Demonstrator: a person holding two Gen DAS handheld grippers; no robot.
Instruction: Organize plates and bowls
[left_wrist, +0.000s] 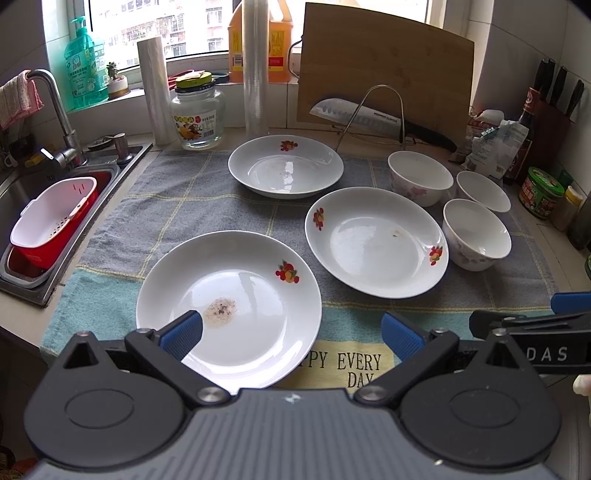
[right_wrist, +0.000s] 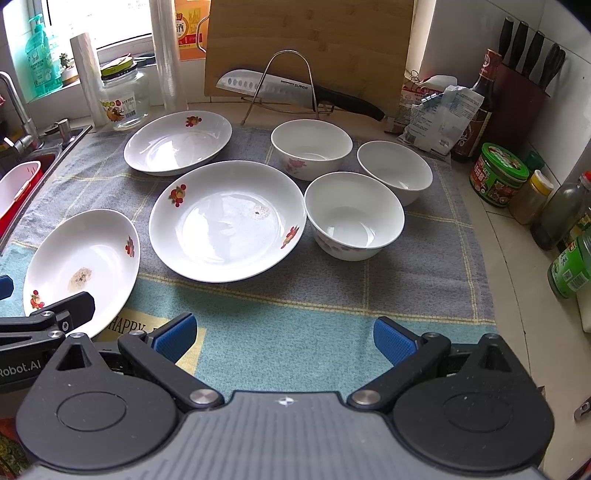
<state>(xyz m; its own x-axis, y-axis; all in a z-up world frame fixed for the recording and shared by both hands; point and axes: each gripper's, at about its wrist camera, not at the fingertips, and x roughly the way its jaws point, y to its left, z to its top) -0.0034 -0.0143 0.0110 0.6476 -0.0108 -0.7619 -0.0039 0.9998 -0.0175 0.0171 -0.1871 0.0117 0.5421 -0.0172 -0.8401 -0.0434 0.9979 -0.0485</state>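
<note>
— What's on the bench (right_wrist: 509, 258)?

— A checked towel (right_wrist: 295, 295) covers most of it. Jars and bottles stand on the bare strip at the right.

— And on the towel?

— Three plates: near left (left_wrist: 229, 306), middle (left_wrist: 376, 240), far (left_wrist: 286, 166). Three bowls (right_wrist: 354, 216) cluster right of them, apart from each other.

— Behind?

— A glass jar (left_wrist: 197, 118), far left, and a knife rack (right_wrist: 291, 85).

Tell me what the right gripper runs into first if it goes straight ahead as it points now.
Most likely the nearest bowl: the open right gripper points over bare towel toward it and the middle plate beside it. Depth is unclear, so a low path could meet towel first.
</note>
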